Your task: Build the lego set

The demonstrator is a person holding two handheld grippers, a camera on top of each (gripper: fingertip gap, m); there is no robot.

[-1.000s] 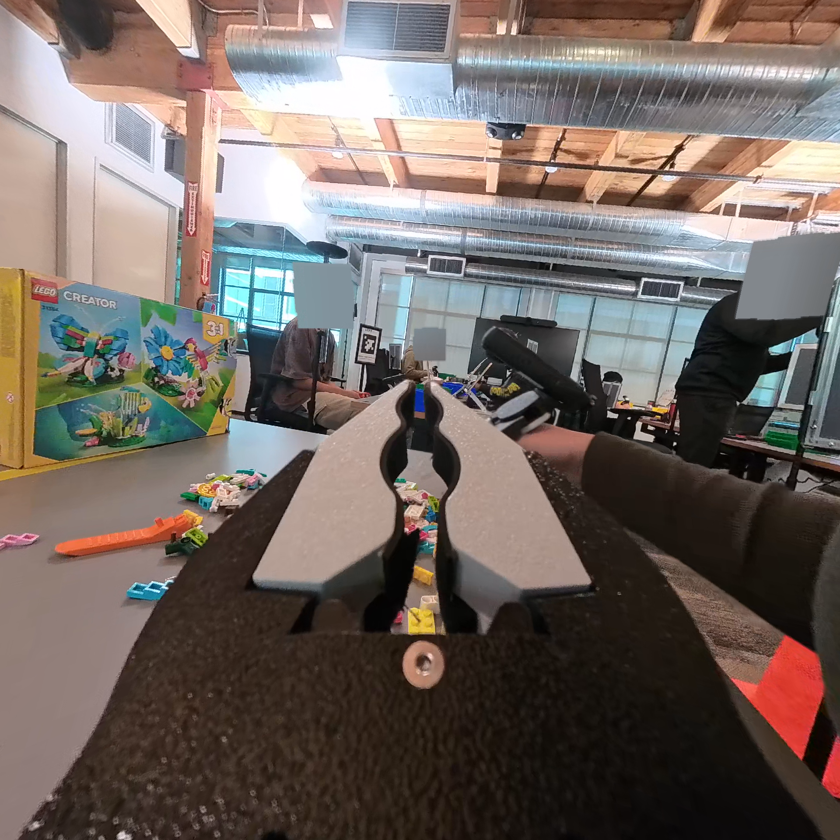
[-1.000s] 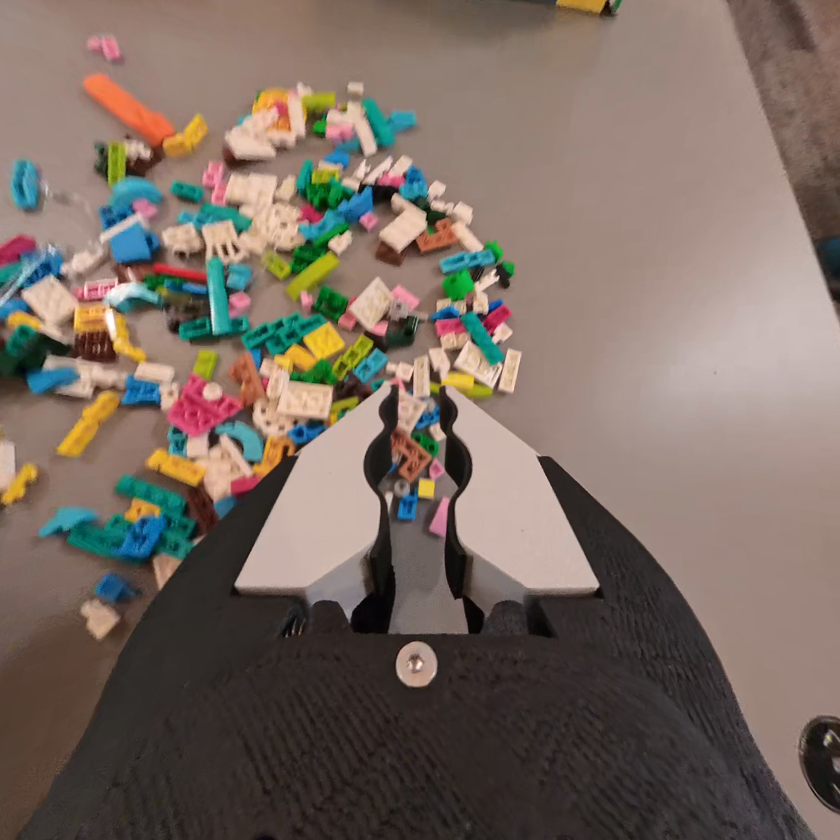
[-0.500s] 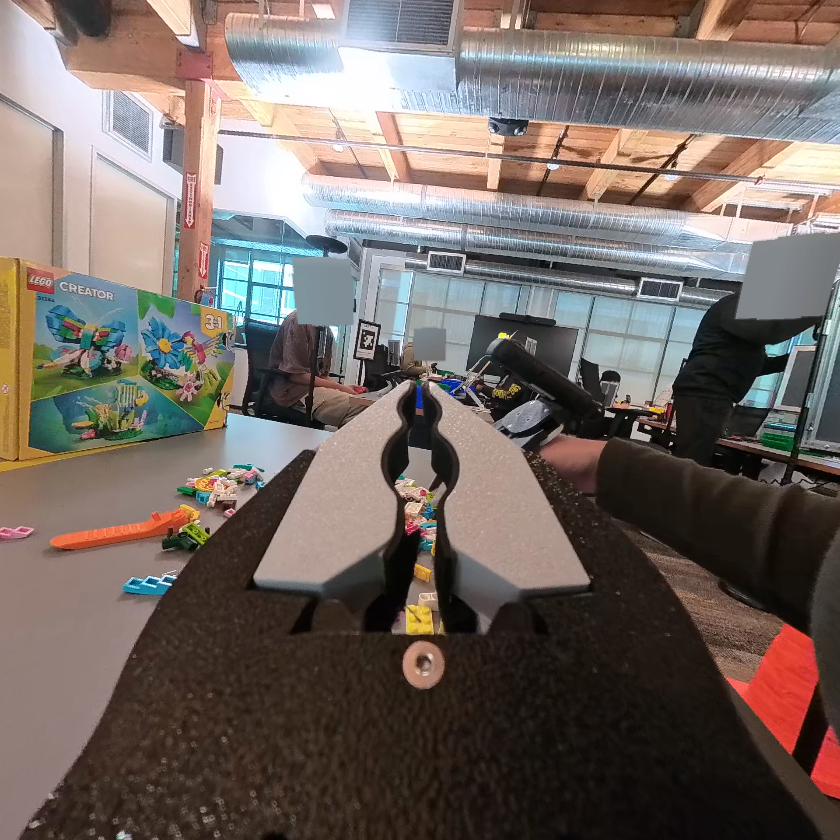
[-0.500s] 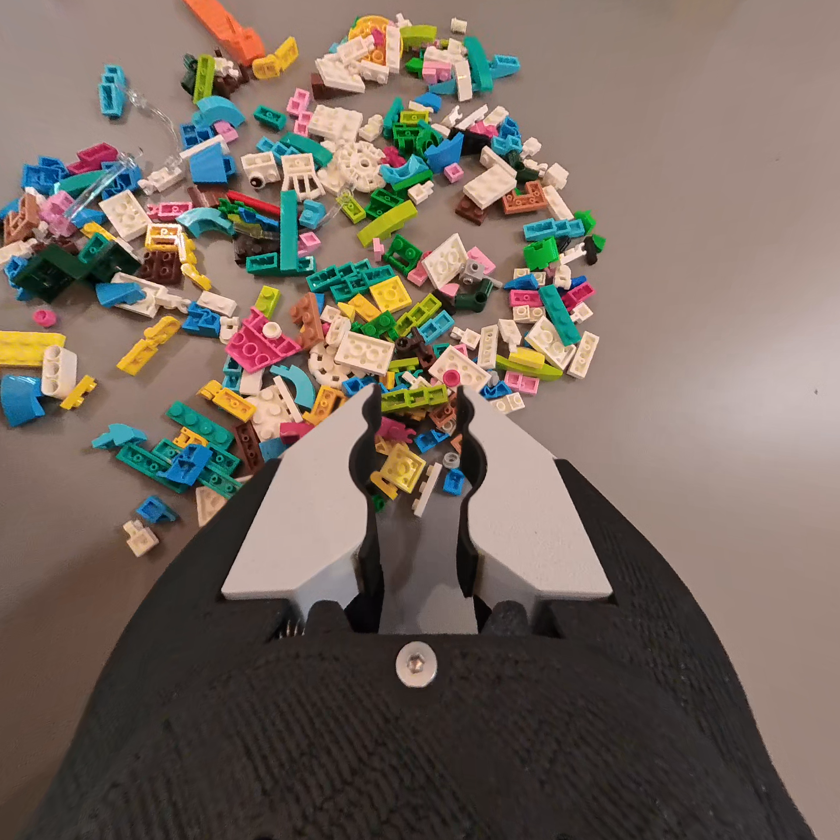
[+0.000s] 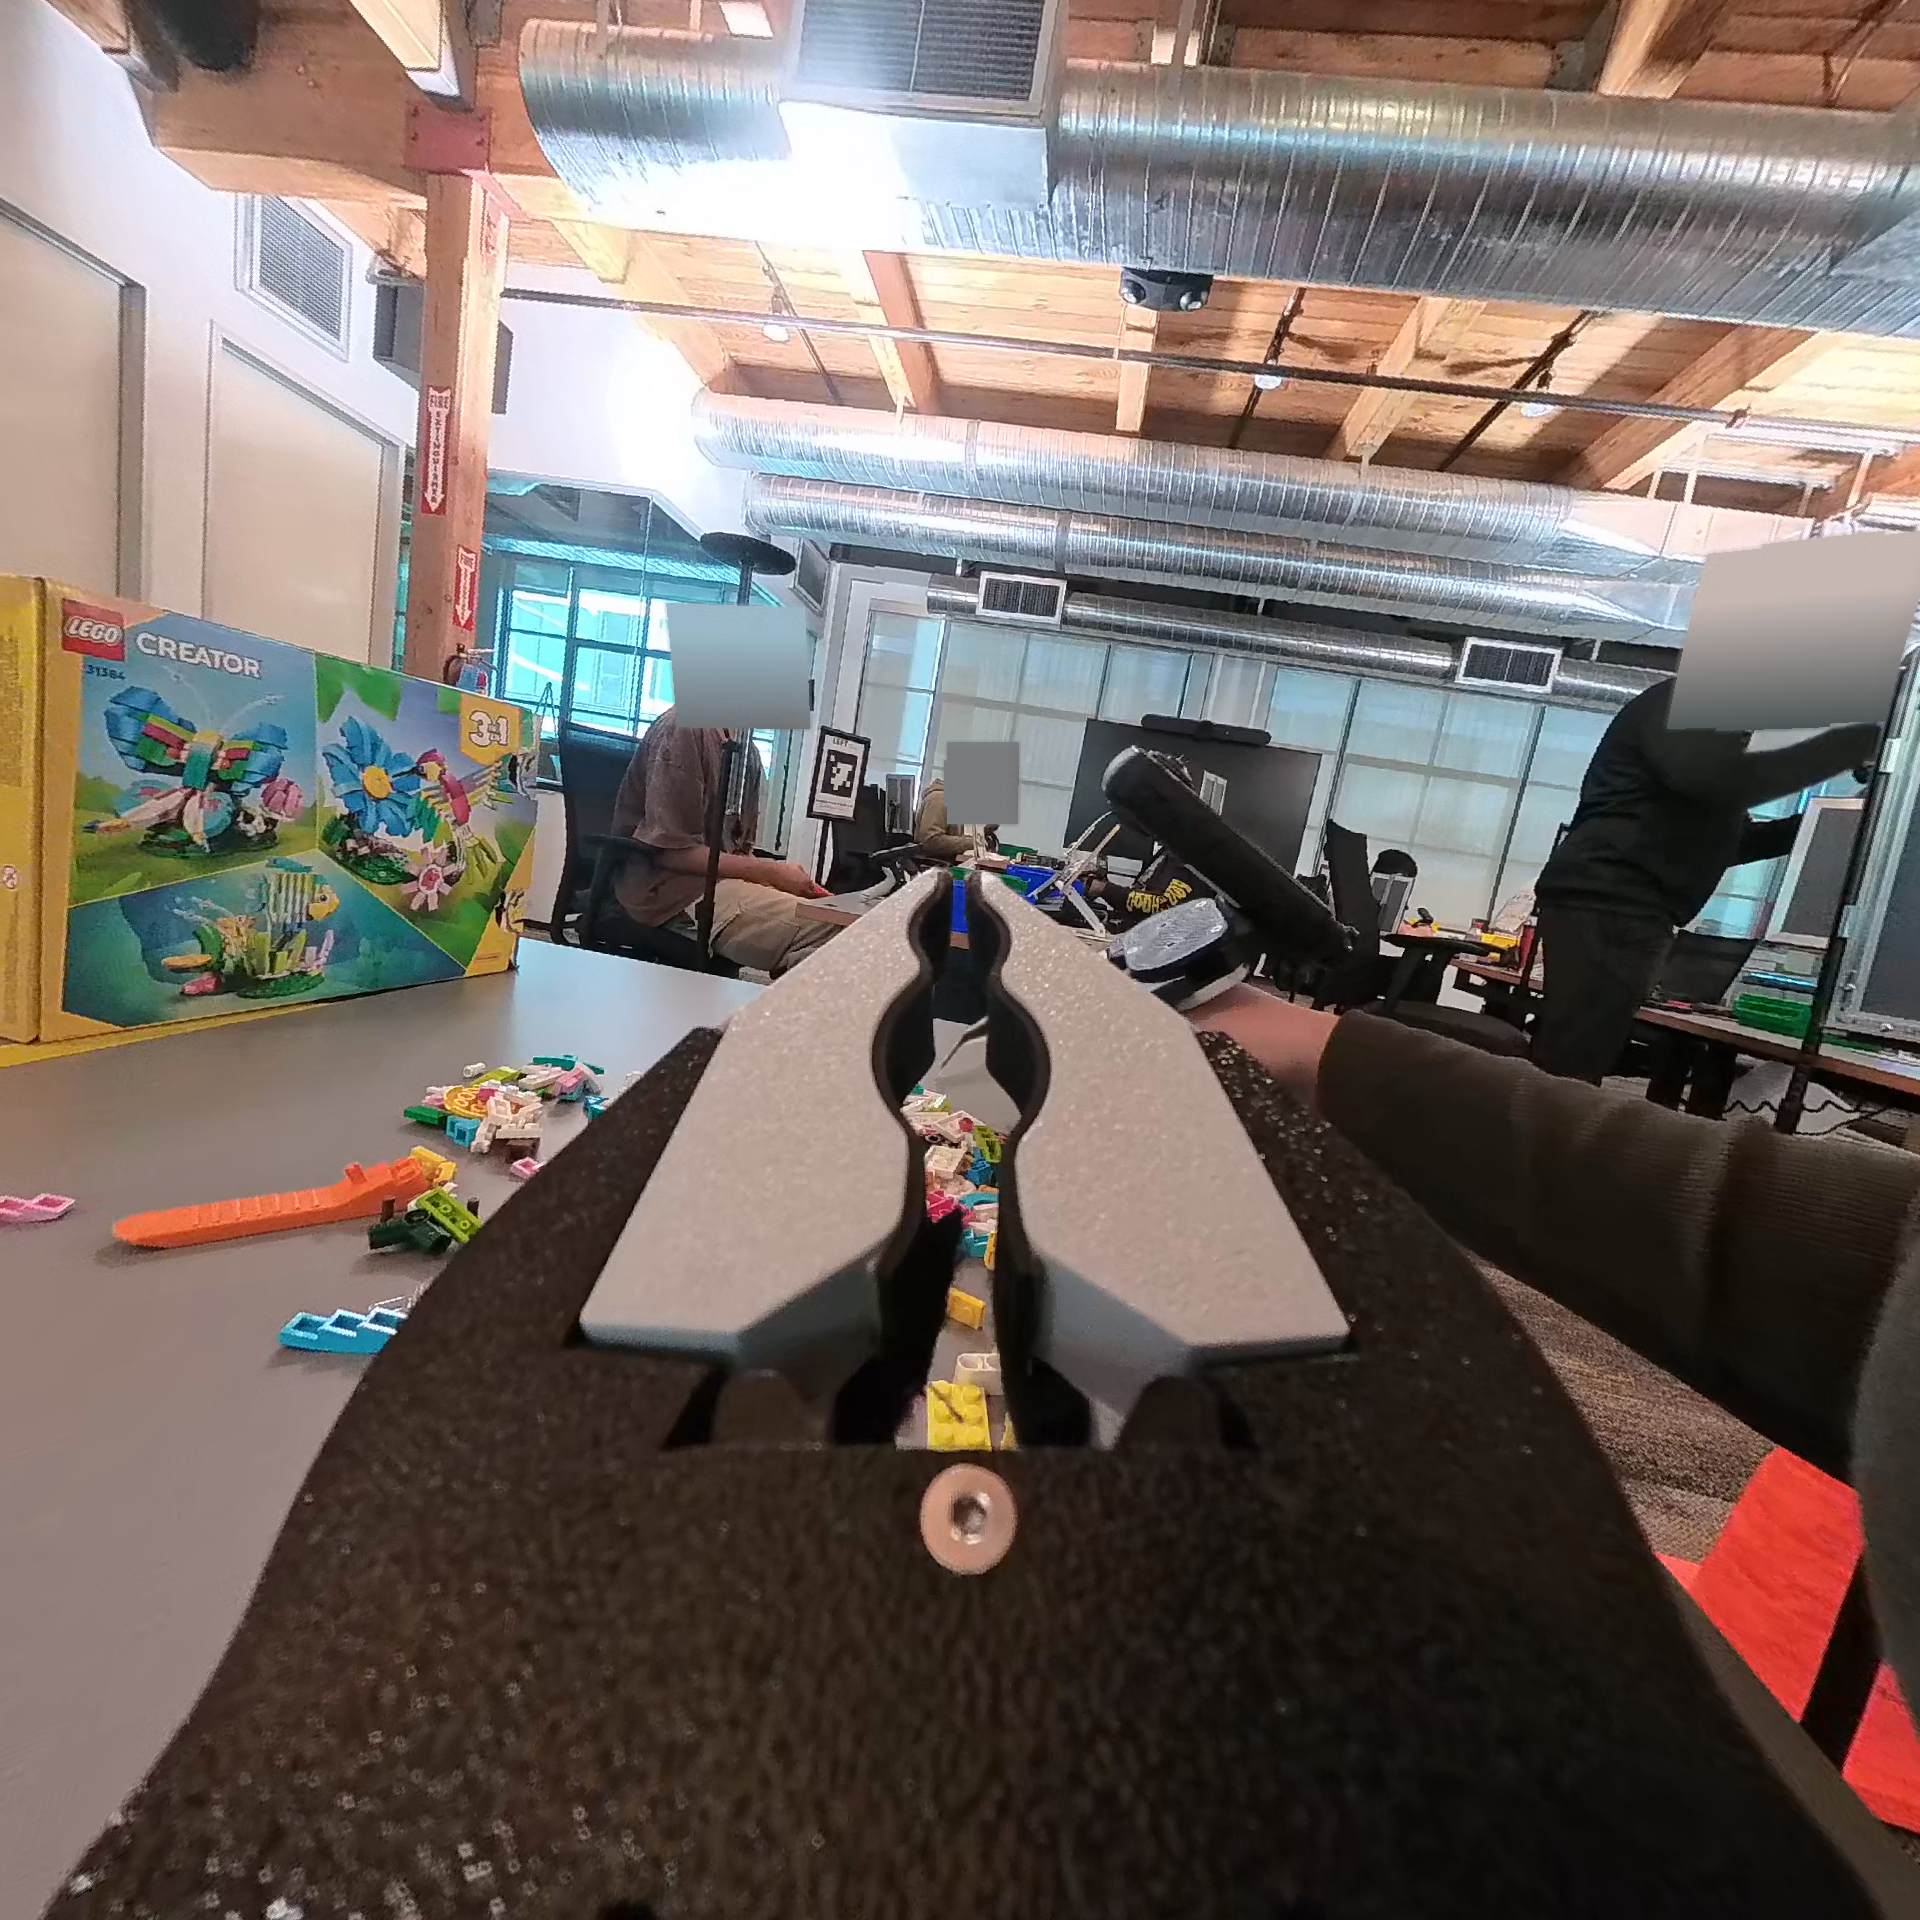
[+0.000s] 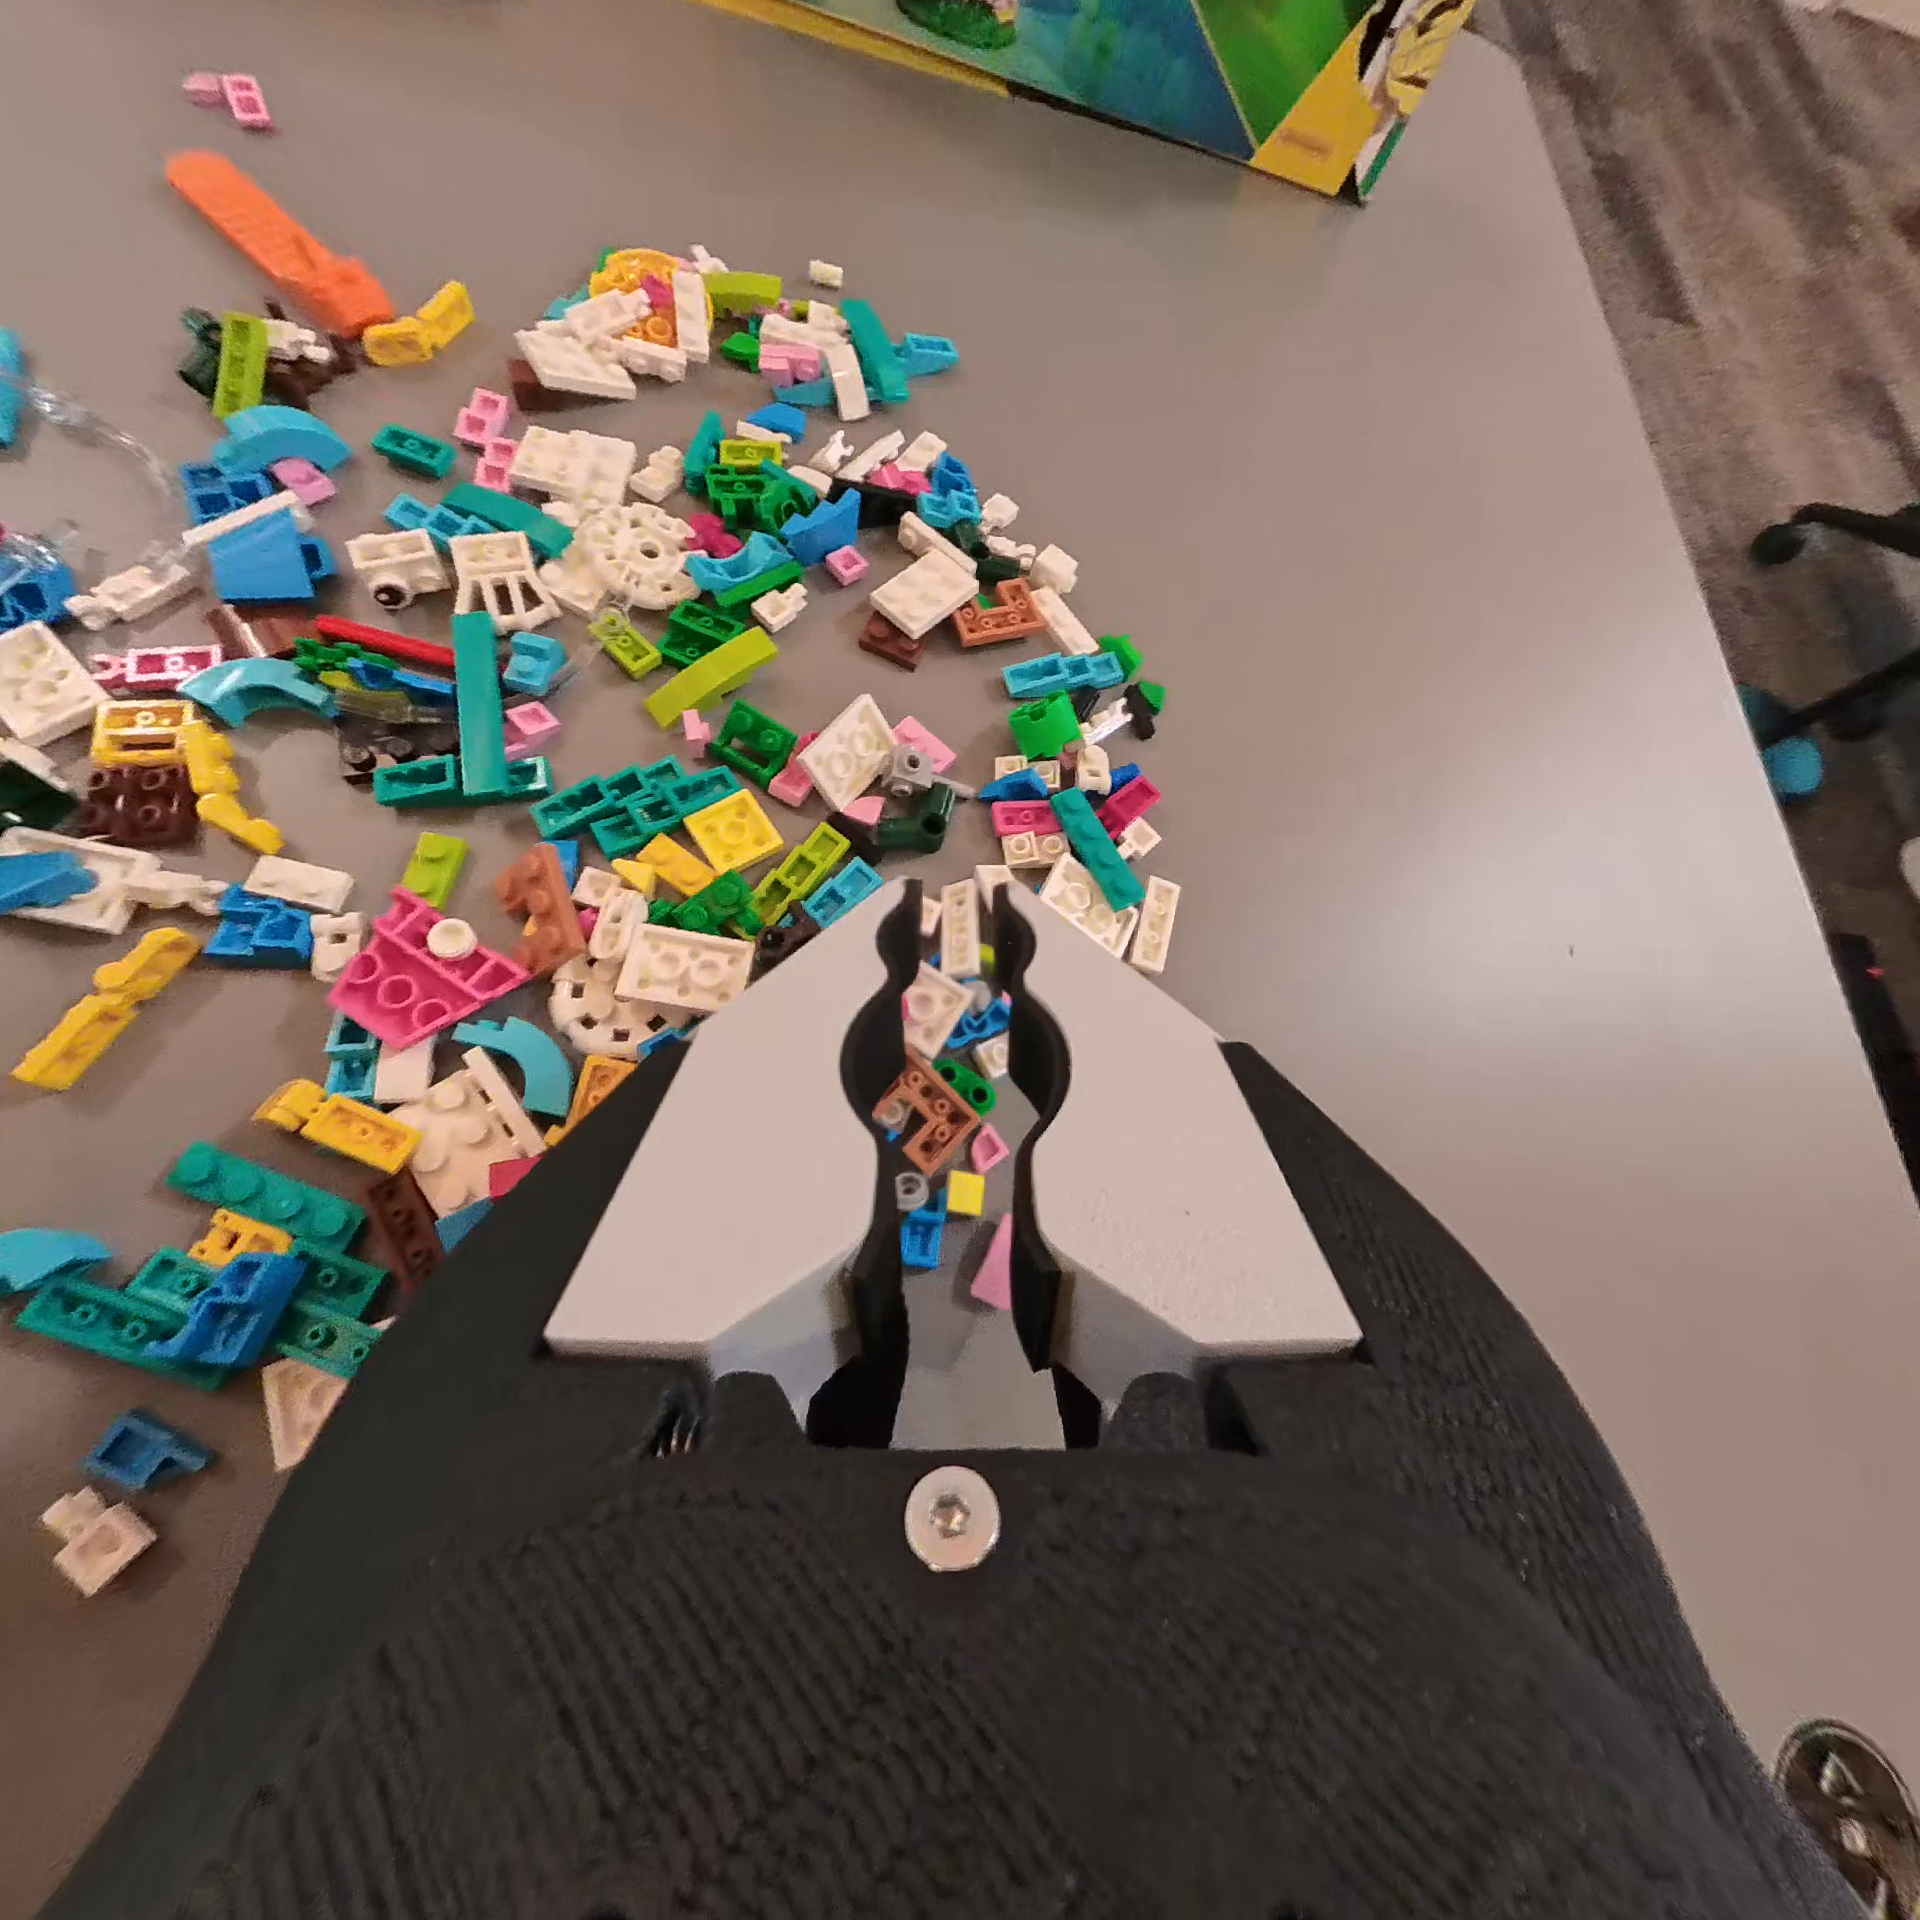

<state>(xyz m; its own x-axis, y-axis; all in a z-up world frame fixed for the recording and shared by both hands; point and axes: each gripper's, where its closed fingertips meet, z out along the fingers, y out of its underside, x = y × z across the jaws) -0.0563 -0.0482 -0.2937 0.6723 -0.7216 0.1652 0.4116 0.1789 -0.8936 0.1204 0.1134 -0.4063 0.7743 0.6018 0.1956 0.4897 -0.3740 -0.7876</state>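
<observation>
Plainly, we are at the very start: nothing we can see has been joined, and the whole build is left to do. The loose lego pieces [image 6: 644,665] lie spread flat over the grey table [image 6: 1351,582], a mix of white plates, teal strips, yellow, pink and blue bits, with a round white dish-like piece [image 6: 636,556] near the middle and a magenta wedge plate [image 6: 421,971] toward our near side. An orange brick separator [image 6: 275,244] lies at the far left edge of the scatter, and the yellow set box [image 5: 260,821] stands upright at the back of the table, well apart from the pieces.

Our right gripper [image 6: 954,896] hovers over the near right edge of the pile, its jaws a little apart and holding nothing; a brown L-shaped plate [image 6: 928,1117] shows on the table through the gap. Our left gripper [image 5: 958,883] is held low over the table and points level across the room, its tips almost together with a slim gap and nothing between them. We judge the next job is choosing and lifting a first piece, which looks fiddly, since the plates lie flat and crowded.
</observation>
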